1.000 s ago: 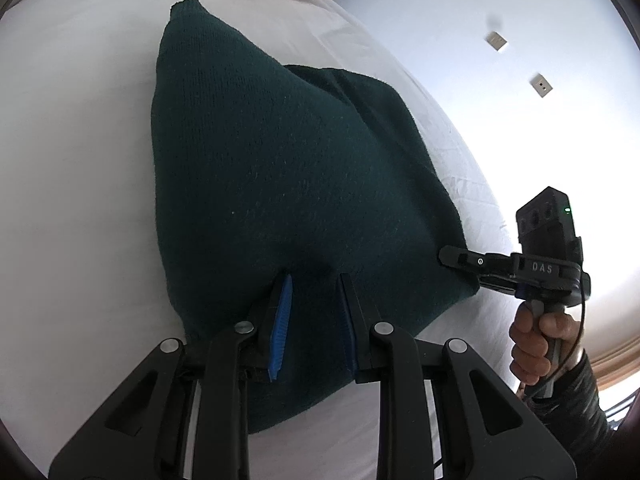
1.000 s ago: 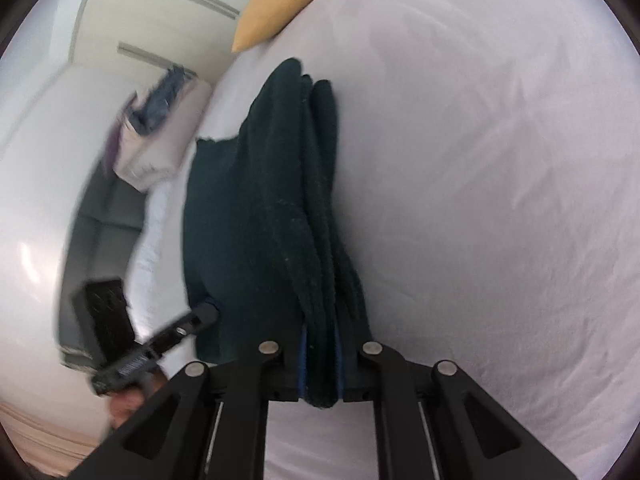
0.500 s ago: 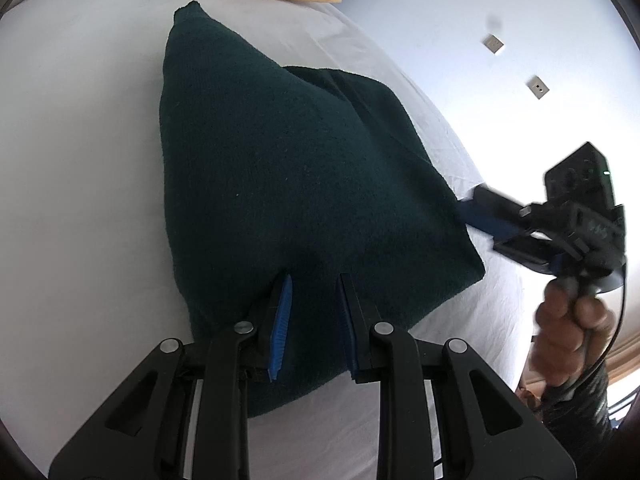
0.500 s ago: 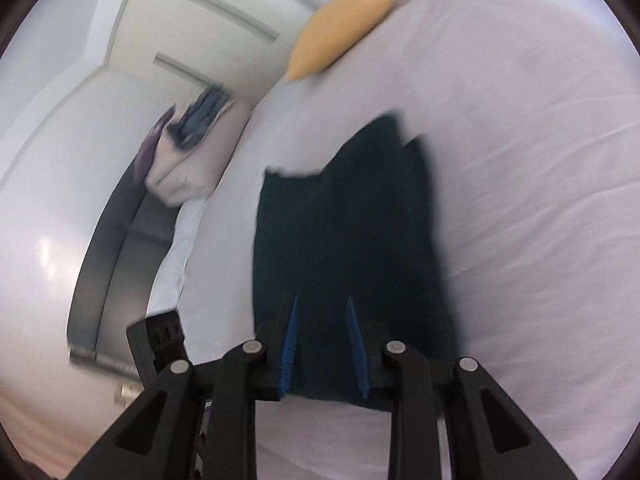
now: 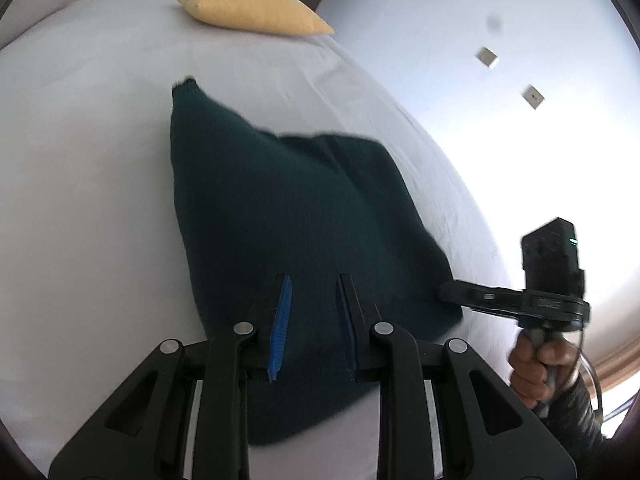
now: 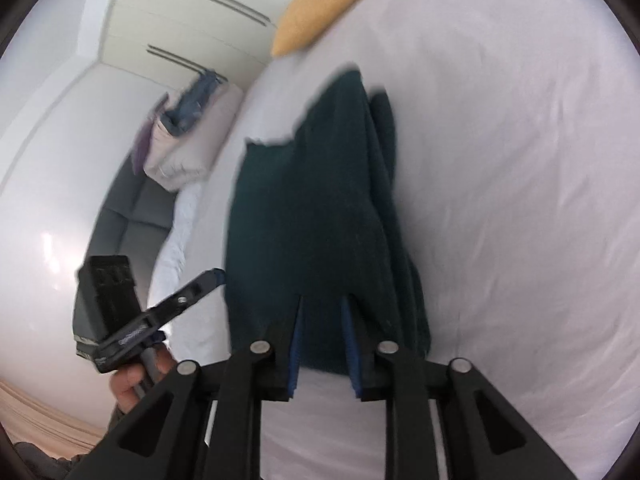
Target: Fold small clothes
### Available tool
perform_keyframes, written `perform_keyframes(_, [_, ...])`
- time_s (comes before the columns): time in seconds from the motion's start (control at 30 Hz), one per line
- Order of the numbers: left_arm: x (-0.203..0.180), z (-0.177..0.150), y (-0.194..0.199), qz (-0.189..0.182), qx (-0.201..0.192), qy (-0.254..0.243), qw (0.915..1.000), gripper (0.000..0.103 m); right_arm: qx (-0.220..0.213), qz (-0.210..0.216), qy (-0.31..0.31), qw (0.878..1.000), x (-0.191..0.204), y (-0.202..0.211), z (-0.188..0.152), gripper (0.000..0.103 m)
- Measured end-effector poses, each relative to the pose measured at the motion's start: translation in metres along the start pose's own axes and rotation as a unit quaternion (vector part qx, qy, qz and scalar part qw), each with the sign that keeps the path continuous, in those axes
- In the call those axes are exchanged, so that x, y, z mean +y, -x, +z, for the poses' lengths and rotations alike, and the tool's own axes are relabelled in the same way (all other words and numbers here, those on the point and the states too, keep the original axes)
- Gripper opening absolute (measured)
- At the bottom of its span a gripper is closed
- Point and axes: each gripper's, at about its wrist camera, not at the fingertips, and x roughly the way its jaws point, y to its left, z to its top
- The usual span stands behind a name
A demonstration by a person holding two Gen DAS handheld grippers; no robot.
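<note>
A dark green knitted garment (image 5: pixel 288 216) lies folded on the white bed (image 5: pixel 80 160); it also shows in the right wrist view (image 6: pixel 316 208). My left gripper (image 5: pixel 313 292) is open, its blue pads apart above the garment's near edge, holding nothing. My right gripper (image 6: pixel 322 312) is open over the garment's near end, empty. In the left wrist view the right gripper (image 5: pixel 452 294) sits at the garment's right corner. In the right wrist view the left gripper (image 6: pixel 210 278) sits just left of the garment.
A yellow pillow (image 5: pixel 256 14) lies at the far end of the bed, also in the right wrist view (image 6: pixel 324 12). A pile of clothes on a cushion (image 6: pixel 188 128) and a grey sofa (image 6: pixel 132 216) stand beyond the bed's left side.
My right gripper let go of the garment's edge, opened and pulled back. My left gripper has drawn back, staying open. The garment now lies flat.
</note>
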Motion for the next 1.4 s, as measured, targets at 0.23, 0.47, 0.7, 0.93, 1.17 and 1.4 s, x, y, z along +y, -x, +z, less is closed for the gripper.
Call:
perform_keyframes(0.23, [0.009, 0.055, -0.06, 0.04, 0.026, -0.005, 0.9988, 0.022, 0.024, 0.02, 0.002, 0.999, 0.027, -0.06, 0.065, 0.024])
perform_keyframes(0.47, [0.015, 0.051, -0.082, 0.057, 0.021, -0.025, 0.9979, 0.022, 0.039, -0.027, -0.023, 0.999, -0.008, -0.092, 0.081, 0.013])
perform_keyframes(0.7, [0.029, 0.045, -0.09, 0.035, 0.016, -0.01, 0.9992, 0.022, 0.008, -0.008, -0.057, 0.998, -0.043, -0.07, 0.072, 0.0])
perform_keyframes(0.93, [0.029, 0.048, -0.103, 0.048, 0.025, -0.013, 0.9984, 0.023, -0.007, -0.034, -0.042, 0.999, -0.034, -0.078, 0.067, 0.0])
perform_keyframes(1.17, [0.031, 0.037, -0.104, 0.054, 0.022, -0.01, 0.9983, 0.023, -0.009, -0.067, -0.029, 0.997, -0.018, -0.083, 0.068, 0.0])
perform_keyframes(1.4, [0.019, 0.054, -0.077, 0.06, 0.036, -0.009, 0.9975, 0.023, -0.077, -0.012, -0.021, 0.997, 0.004, -0.031, 0.07, 0.065])
